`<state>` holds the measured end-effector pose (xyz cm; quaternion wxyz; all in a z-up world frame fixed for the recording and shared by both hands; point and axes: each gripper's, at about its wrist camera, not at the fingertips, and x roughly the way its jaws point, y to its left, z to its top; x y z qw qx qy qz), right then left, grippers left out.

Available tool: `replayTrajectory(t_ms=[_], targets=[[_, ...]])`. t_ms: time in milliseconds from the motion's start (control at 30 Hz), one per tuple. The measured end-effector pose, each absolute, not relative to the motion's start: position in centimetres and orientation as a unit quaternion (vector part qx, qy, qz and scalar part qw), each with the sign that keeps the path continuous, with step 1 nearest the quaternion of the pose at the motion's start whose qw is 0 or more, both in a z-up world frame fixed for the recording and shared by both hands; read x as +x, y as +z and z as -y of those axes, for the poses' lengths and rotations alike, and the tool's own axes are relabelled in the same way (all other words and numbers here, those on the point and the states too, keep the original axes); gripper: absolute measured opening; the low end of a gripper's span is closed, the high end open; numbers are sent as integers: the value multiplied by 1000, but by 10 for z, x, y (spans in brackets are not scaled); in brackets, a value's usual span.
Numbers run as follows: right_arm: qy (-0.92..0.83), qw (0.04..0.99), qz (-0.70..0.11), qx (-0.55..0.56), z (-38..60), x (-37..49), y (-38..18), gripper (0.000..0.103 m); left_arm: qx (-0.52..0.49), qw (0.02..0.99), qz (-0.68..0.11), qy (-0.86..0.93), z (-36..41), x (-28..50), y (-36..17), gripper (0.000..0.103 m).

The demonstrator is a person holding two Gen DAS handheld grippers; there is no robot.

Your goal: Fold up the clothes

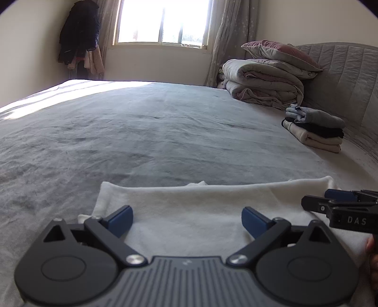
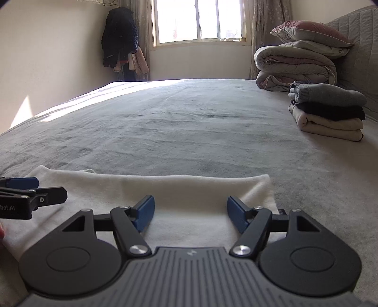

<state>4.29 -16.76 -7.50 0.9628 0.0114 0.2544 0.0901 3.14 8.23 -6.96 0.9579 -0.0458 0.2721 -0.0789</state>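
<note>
- A white, soft, folded fleece garment (image 1: 200, 212) is seen lying flat on the grey plush bed cover (image 1: 141, 132), at the near edge of the bed, with its far folded edge running straight across both views.
- The left gripper (image 1: 186, 220) is held just above the garment's left half; its blue-padded jaws are spread wide, and nothing is caught between them.
- Only white cloth is seen through that gap, lying below the pads; no pad is shown pressing on it.
- The right gripper (image 2: 191, 213) is held over the garment's right half, beside its right-hand corner; its jaws are likewise parted, though less widely, and nothing is gripped.
- Each gripper is caught at the edge of the other's view, so the two are shown side by side over the same garment, apart from one another.
- A stack of folded clothes (image 2: 328, 111) — grey knit on top, black in the middle, cream below — is seen well beyond the garment, to its right, by the padded grey headboard (image 1: 349, 78).
- A rolled pale quilt topped with pillows (image 1: 269, 78) is seen farther still beyond the garment, behind that stack.
- A bright window (image 2: 198, 21) is placed on the far wall, opposite the garment.
</note>
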Motion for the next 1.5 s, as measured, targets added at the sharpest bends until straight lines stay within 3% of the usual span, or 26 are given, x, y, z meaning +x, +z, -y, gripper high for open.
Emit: replayTrajectory(t_ms=[267,333,500,700,767,833,900,967,1033,1367,1500], targets=[[91,962,-254,49,202,34,-73,70,-80,955,-267,-99,-111,24,-69,99],[78,964,-252,38,204,30,-72,74,-82,956,-262,-107,-117,20,-68,99],[41,963,-262,53,228,28,-73,74,-72,957,-267,-87,-130,11,-68,100],[12,963,-256,83,251,19,-65,74,-158,945,-280,-61,-172,8,-69,100],[10,965,-245,90,252,15,-60,74,-185,941,-279,-56,-183,7,-67,95],[12,967,-234,98,251,12,-56,74,-212,938,-269,-53,-189,7,-64,77],[18,969,-224,107,248,10,-52,74,-239,935,-257,-51,-194,6,-62,68],[29,969,-219,113,242,11,-50,69,-253,933,-252,-55,-192,9,-60,61],[44,968,-221,111,233,13,-50,57,-253,931,-255,-63,-185,12,-61,58],[38,956,-281,72,223,26,-73,56,-168,938,-297,-64,-161,17,-71,59],[39,950,-290,109,238,19,-65,60,-234,910,-334,-73,-185,12,-68,66]])
